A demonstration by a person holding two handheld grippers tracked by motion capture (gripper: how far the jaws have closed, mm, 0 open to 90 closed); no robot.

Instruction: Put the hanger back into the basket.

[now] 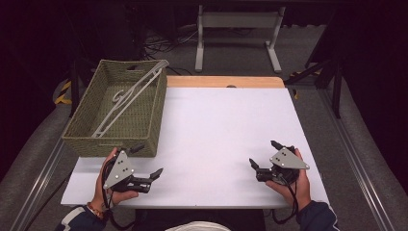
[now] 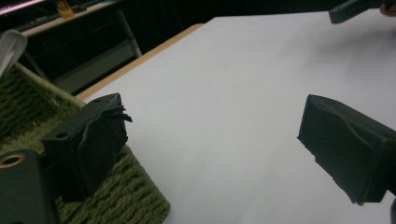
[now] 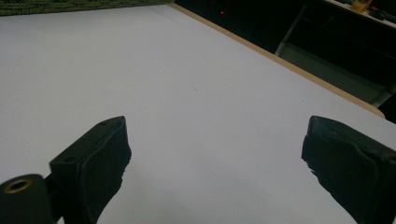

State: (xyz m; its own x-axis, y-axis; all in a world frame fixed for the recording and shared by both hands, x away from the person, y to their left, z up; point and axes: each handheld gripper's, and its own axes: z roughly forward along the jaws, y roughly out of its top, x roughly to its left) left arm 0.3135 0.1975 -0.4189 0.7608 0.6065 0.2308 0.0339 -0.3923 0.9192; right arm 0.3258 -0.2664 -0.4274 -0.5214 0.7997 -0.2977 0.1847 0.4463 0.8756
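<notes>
Left gripper [image 1: 146, 163], lower left of frame, jaws spread wide, nothing between them; right gripper [image 1: 264, 155], lower right, spread too and empty. Hanger [image 1: 126, 100] inside basket [image 1: 111, 144], upper left, long axis slanting from near-left to far-right corner. Directly up-frame from left gripper, so nearer to it; well apart from right one.

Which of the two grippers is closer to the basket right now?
The left gripper, beside the woven basket with one jaw at its near corner; the right gripper is across the table.
</notes>
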